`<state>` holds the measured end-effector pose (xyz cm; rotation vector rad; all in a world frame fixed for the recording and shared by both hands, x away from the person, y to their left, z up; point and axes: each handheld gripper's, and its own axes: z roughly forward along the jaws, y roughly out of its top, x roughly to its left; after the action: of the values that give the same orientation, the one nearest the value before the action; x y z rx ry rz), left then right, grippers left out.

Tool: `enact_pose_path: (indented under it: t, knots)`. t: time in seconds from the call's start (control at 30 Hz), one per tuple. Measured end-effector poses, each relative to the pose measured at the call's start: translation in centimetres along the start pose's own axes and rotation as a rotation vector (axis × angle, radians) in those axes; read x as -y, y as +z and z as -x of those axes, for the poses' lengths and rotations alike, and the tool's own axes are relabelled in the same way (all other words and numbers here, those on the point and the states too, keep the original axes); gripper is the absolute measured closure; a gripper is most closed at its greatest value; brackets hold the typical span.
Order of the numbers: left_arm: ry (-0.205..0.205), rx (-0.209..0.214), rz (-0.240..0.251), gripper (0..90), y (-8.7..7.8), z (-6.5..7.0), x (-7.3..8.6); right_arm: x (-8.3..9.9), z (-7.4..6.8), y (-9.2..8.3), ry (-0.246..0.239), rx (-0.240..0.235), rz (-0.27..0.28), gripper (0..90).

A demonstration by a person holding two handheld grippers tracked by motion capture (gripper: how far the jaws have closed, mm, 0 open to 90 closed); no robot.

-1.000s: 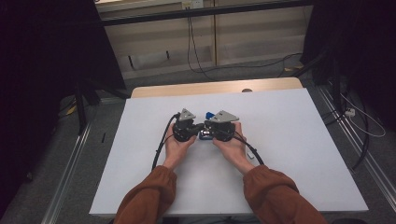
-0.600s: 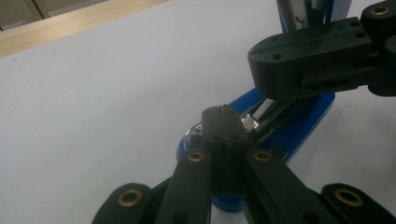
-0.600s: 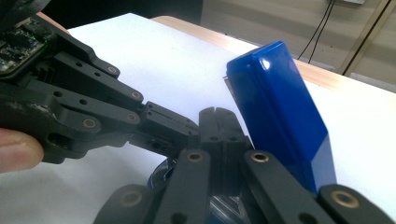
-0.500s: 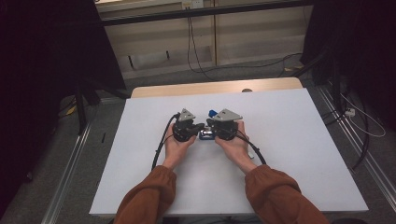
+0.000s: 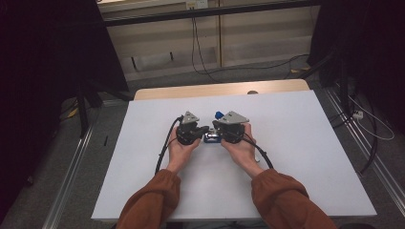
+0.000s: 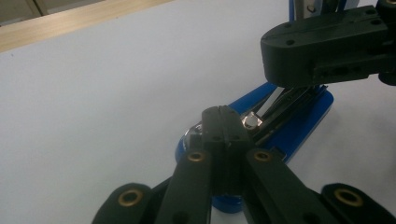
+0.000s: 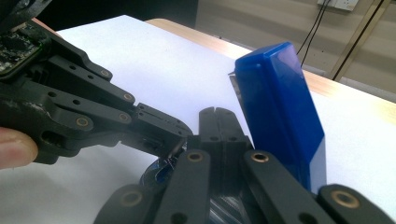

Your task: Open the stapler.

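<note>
As we look down from the high view, both grippers meet at the middle of the white table [image 5: 296,157], the left gripper [image 5: 204,130] pointing toward three o'clock and the right gripper [image 5: 216,128] toward nine o'clock, with a blue stapler [image 5: 210,138] lying between them.

From the left gripper view, we see the left gripper [image 6: 223,122] with its jaws pressed together, their tips touching the stapler [image 6: 299,122] at its hinged end, beside a small metal pin; whether they pinch any part of it we cannot tell. The stapler stretches away toward two o'clock, its metal magazine bared along the blue base, and the right gripper [image 6: 327,49] hangs over it at one o'clock.

From the right gripper view, the right gripper [image 7: 215,122] also has its jaws together, and the stapler's blue top cover [image 7: 280,116] stands raised just beside them at two o'clock. We cannot tell whether these jaws clamp the stapler's lower part, which is hidden behind them. The left gripper [image 7: 180,137] comes in from nine o'clock, its tips almost touching the right one's.

We judge the job partly done: the stapler is swung open and steadied. What is left, presumably tending to the exposed magazine and closing the cover, is not yet begun.
</note>
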<state>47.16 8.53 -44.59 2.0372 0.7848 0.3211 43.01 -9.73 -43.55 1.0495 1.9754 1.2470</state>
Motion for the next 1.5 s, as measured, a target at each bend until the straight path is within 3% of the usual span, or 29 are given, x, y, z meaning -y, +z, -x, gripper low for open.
enact_pose_path:
  t: [0.4, 0.47, 0.53, 1.4, 1.5]
  knots:
    - [0.02, -0.01, -0.001, 90.0, 0.0, 0.1, -0.1, 0.0, -0.1, -0.2, -0.003, 0.015, 0.0, 90.0]
    - [0.018, -0.004, -0.002, 90.0, 0.0, 0.1, 0.0, -0.1, -0.1, -0.4, -0.019, 0.054, 0.018, 90.0]
    - [0.02, -0.005, -0.004, 90.0, 0.0, 0.1, 0.0, -0.2, 0.3, -0.5, 0.011, 0.046, 0.025, 90.0]
    - [0.023, -0.006, 0.001, 90.0, 0.0, 0.1, 0.0, -0.3, 1.6, -1.6, 0.027, 0.067, 0.033, 90.0]
    - [0.025, -0.007, 0.001, 90.0, 0.0, 0.2, 0.0, -0.5, 1.7, -1.9, 0.022, 0.087, 0.047, 90.0]
